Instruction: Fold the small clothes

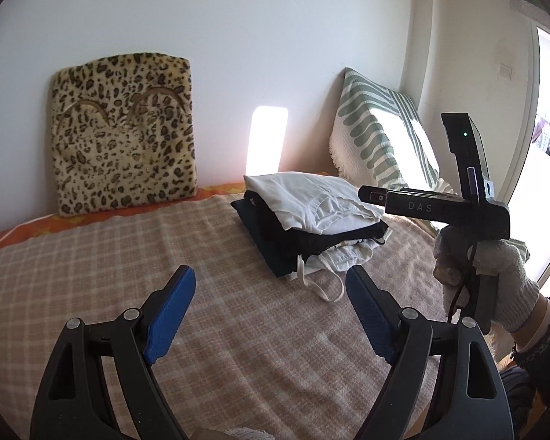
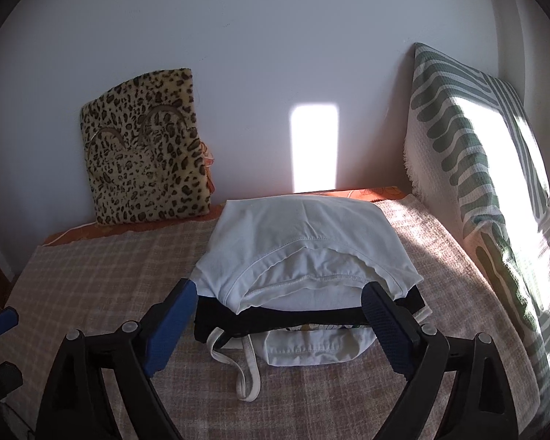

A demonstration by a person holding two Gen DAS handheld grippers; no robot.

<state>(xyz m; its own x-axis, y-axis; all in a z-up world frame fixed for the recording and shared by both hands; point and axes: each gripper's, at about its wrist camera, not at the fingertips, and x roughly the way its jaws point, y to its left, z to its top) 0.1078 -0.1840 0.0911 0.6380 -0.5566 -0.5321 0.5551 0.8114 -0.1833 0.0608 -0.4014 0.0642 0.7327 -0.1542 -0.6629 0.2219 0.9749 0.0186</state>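
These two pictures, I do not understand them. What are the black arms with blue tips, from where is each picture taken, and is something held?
The black arms are hand-held grippers; a person carries one in each hand, each with a camera looking along its blue fingers. One picture comes from the left gripper, the other from the right gripper. The left view also shows the gloved hand carrying the right one. On the checked blanket lies a pile of folded clothes, a white garment on top. A leopard-print cushion and a green-striped pillow lean against the wall. Both grippers are open and hold nothing.

Left gripper (image 1: pixel 269 299) jaws wide (nothing between), near folded clothes stack (image 1: pixel 311 220) on checked blanket (image 1: pixel 110 264).
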